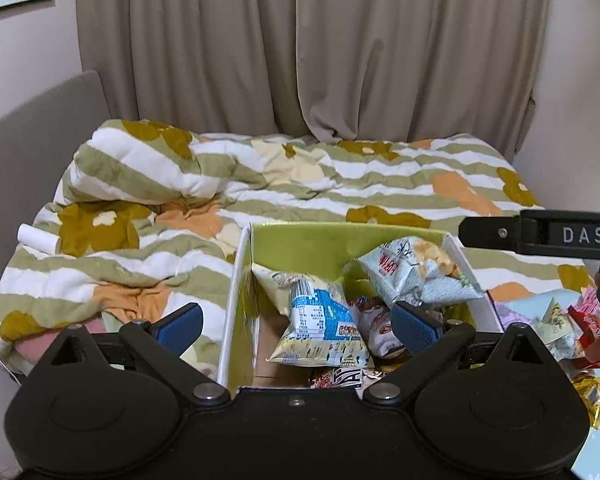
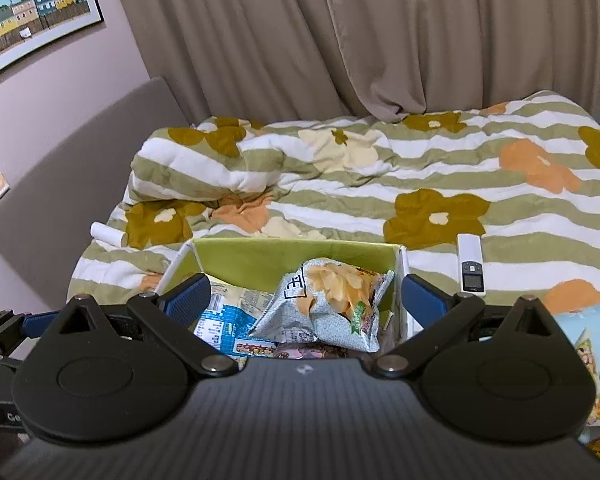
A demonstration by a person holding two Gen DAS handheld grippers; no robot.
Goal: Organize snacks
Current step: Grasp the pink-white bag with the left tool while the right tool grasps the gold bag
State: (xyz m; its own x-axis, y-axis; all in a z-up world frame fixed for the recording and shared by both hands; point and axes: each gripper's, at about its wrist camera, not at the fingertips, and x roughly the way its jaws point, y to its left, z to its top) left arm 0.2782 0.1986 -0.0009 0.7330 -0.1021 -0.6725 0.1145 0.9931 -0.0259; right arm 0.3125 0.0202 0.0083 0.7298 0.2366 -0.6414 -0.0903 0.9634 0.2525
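We hold both the left gripper (image 1: 296,326) and the right gripper (image 2: 306,298) wide apart and empty above the green cardboard box (image 1: 308,240). The loose colourful snack packets (image 1: 556,320) lie on the bed to the right, nearer our right gripper.

box (image 1: 300,240) lime-green inside | quilt (image 2: 380,184) green-white stripes, ochre-orange flowers | curtain (image 1: 300,40) taupe

Bed, covered by a striped floral duvet (image 2: 380,184). Laid on it: green box (image 2: 292,254) at lower centre, white remote (image 2: 471,264) at right, white roll (image 2: 108,235) at left, loose snack packets (image 1: 560,320) at lower right.
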